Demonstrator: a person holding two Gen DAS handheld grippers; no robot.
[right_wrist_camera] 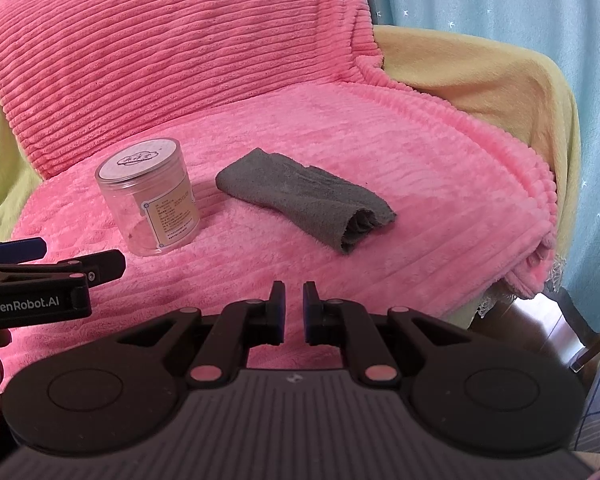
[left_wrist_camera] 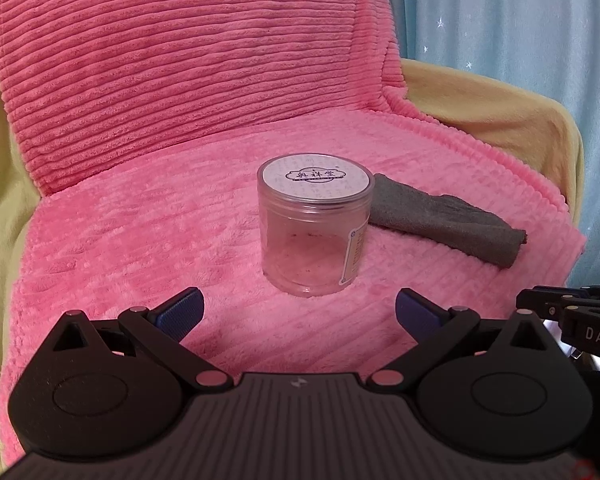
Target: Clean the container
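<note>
A clear plastic jar [left_wrist_camera: 314,236] with a white labelled lid stands upright on the pink blanket [left_wrist_camera: 140,240]. My left gripper [left_wrist_camera: 298,300] hangs just in front of it, wide open, with nothing between its blue pads [left_wrist_camera: 180,312]. A folded grey cloth [left_wrist_camera: 440,220] lies right of the jar, touching or nearly touching it. In the right wrist view the jar [right_wrist_camera: 152,200] is at the left and the grey cloth [right_wrist_camera: 304,200] is in the middle. My right gripper [right_wrist_camera: 294,292] hovers short of the cloth, its jaws drawn together to a narrow slit and empty.
The blanket [right_wrist_camera: 420,160] covers the seat and back of a yellow armchair [right_wrist_camera: 500,92]. Its armrest rises on the right, and a blue star-print curtain [right_wrist_camera: 540,8] hangs behind. The blanket's front right corner droops over the seat edge [right_wrist_camera: 536,264].
</note>
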